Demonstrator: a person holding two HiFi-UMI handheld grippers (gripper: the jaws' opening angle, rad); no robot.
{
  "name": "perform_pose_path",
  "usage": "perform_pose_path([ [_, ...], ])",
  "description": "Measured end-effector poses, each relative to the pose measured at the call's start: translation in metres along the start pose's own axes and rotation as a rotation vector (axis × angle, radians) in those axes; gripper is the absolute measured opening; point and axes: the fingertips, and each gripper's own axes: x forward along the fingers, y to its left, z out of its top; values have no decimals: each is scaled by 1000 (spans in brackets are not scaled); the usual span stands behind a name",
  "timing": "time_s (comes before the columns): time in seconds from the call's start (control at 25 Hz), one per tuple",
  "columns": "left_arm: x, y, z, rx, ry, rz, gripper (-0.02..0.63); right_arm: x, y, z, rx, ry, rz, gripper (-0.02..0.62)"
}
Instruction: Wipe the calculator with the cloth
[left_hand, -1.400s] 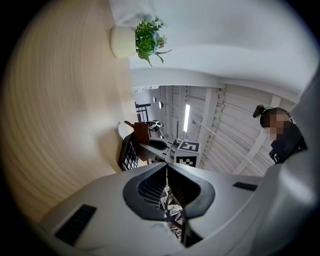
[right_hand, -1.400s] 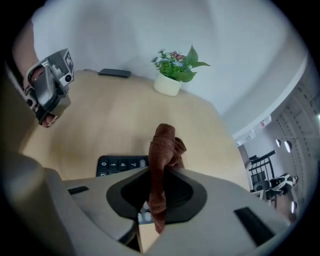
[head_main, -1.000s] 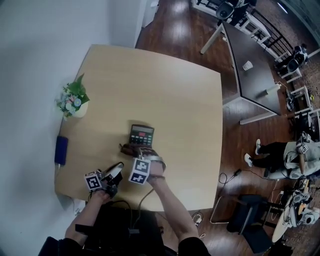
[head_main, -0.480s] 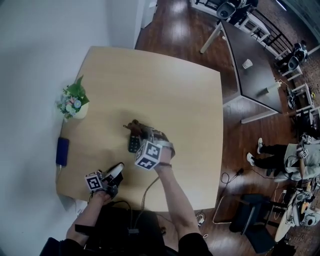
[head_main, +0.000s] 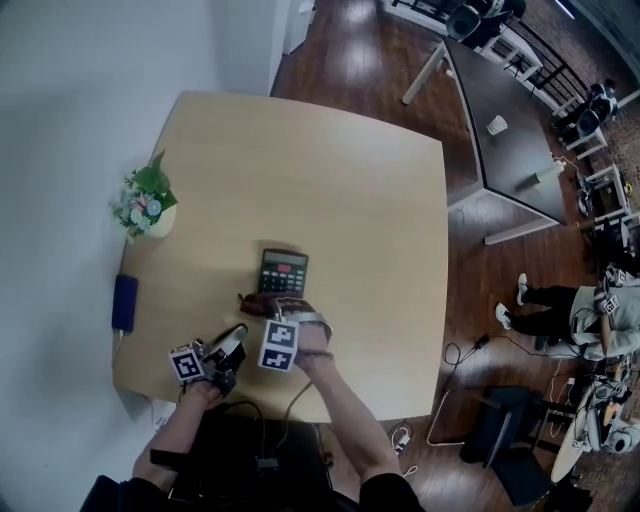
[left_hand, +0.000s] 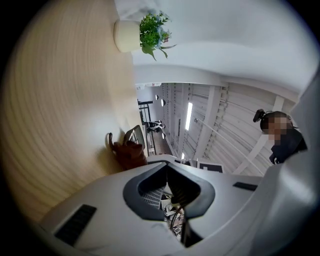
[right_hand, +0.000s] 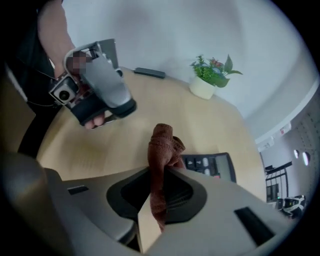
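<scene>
Right gripper (right_hand: 161, 172) — jaws clamped on the brown cloth (right_hand: 162, 145), which sits just short of the calculator's (head_main: 283, 271) near edge on the table (head_main: 330, 170). Left gripper (head_main: 236, 337) rests nearby, jaws together, empty. Judged: wiping step in hand — next move needs the cloth pushed forward across the keys, lightly pressed.

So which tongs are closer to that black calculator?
Right. The right tongs, gripping the brown cloth, sit at the black calculator's near edge; the left tongs are farther back, near the wooden table's front corner.
</scene>
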Motion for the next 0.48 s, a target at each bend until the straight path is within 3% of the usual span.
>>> perform_pose_path([
  [0.12, 7, -1, -7, -3, 20, -9, 8, -10, 31, -11, 72, -41, 139, 64],
  [0.2, 11, -2, -8, 0, 32, -14, 6, -23, 25, -25, 185, -92, 163, 64],
  [0.32, 11, 3, -9, -9, 35, -3, 6, -51, -30, -50, 326, -146, 38, 64],
  [0.48, 16, -1, -11, -4, 44, -13, 8, -70, -115, -72, 268, -125, -238, 65],
])
